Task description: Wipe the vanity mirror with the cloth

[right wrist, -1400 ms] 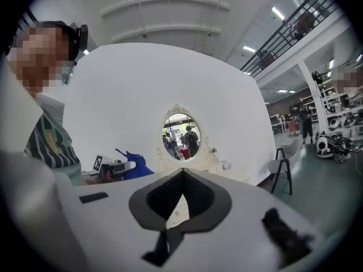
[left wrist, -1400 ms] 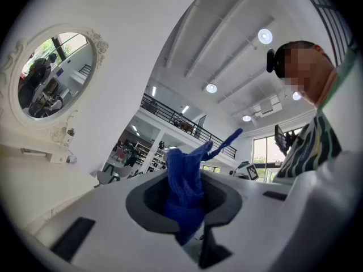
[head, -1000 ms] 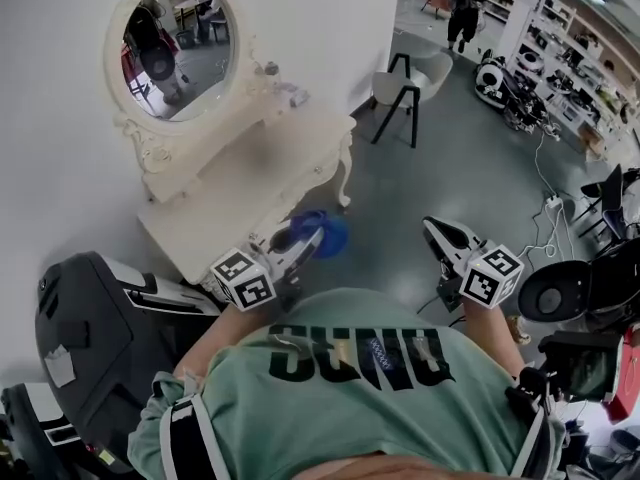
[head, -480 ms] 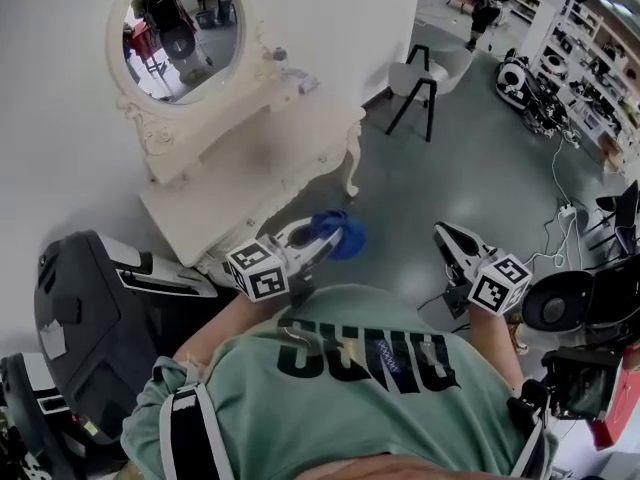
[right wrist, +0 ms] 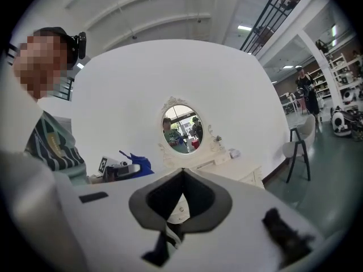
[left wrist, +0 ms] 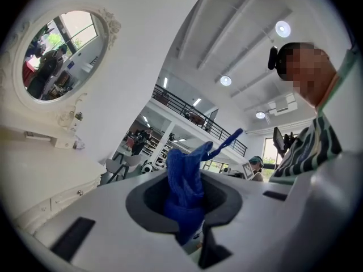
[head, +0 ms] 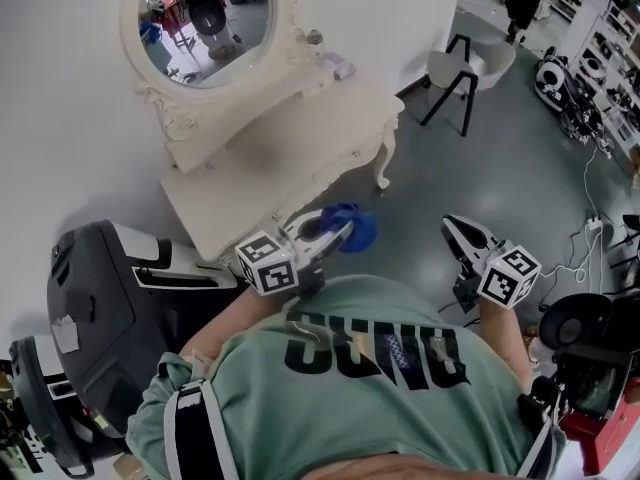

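Because the vanity mirror (head: 205,13) stands upright at the back of the white vanity table (head: 300,133), against the wall, its oval glass faces out over the tabletop towards the person. The long axis of the oval runs up and down. From the mirror outward comes the bare tabletop, then the table's front edge, and only then the blue cloth (head: 352,226), which hangs over the floor just off that edge and well apart from the glass.

The left gripper (head: 330,233) has its jaws closed on the cloth; in the left gripper view a bunched fold rises between the pads and a loose corner sticks up past them. From this gripper the mirror lies forward, upward and off to the left, so the coming move looks like a reach across the table with the cloth leading.

The right gripper (head: 452,230) is held out over the floor on the far side of the person's body, farther from the mirror than the left. Its jaws are together with nothing between them. A chair (head: 465,63) stands beyond the table's right end, clear of the path
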{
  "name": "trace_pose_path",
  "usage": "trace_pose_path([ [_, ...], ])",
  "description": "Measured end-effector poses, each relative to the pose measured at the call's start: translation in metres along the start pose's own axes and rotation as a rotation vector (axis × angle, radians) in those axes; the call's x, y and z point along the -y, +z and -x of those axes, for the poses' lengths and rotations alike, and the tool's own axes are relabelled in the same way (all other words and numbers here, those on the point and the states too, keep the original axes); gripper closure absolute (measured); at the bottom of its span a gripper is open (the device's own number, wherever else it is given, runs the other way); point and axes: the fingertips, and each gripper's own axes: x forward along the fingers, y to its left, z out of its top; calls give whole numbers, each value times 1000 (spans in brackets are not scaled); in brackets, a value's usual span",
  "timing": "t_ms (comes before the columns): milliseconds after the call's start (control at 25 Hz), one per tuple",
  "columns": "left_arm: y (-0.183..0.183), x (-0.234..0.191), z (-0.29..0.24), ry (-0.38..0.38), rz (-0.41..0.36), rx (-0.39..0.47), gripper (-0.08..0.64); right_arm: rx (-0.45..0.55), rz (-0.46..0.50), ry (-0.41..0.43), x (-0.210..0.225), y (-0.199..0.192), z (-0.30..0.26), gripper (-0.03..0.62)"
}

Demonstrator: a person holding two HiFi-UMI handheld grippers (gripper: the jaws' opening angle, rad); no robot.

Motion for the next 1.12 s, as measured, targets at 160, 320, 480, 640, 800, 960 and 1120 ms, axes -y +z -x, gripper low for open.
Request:
trace_pose_path([
  [160, 28, -69, 24, 6, 6, 31, 482, -27, 37, 12, 0, 15, -82, 588],
  [320, 83, -147, 52, 26, -22, 60, 482, -40, 65, 45, -11, 46, -179, 588],
  [480, 138, -213, 80, 50, -88, 67, 482, -47, 125, 86, -23, 83, -272, 588],
  [640, 165, -263, 105, 92, -82, 80, 482, -77, 138, 130, -31, 97, -345, 588],
  [800, 180, -306, 110, 133, -78, 91, 483, -131, 160, 169, -22, 101, -396, 588],
  [960, 190, -342, 91, 201, -74, 111, 482, -157, 146, 218, 17, 113, -427, 588],
  [1120, 203, -356, 66, 246, -141, 107, 482, -139, 122, 259, 46, 116, -428, 588],
])
